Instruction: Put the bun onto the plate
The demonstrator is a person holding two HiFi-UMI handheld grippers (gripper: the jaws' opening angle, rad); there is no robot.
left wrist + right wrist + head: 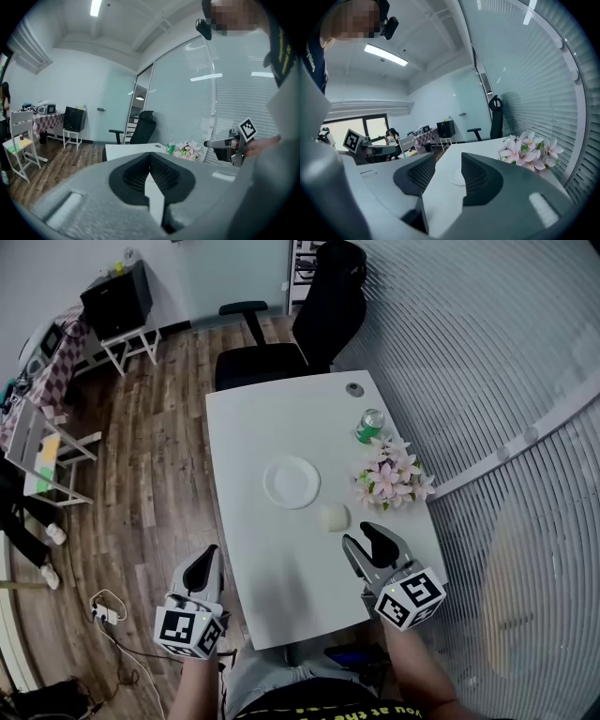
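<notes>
In the head view one empty plate (pixel 291 482) sits mid-frame on the white table (pixel 248 427), the single bun (pixel 333 517) lies on the tabletop just beside its lower-right rim, and one green can (pixel 370 426) and one flower bunch (pixel 389 476) stand further right. The left gripper view shows the left gripper (pixel 150 157) closed tip to tip on nothing. The right gripper view shows the right gripper (pixel 447 161) partly spread and empty, the plate visible beyond the gap

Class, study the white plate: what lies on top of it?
Nothing: in the head view the plate is bare, and the bun sits on the table beside it. In the right gripper view a jaw covers part of the plate.
</notes>
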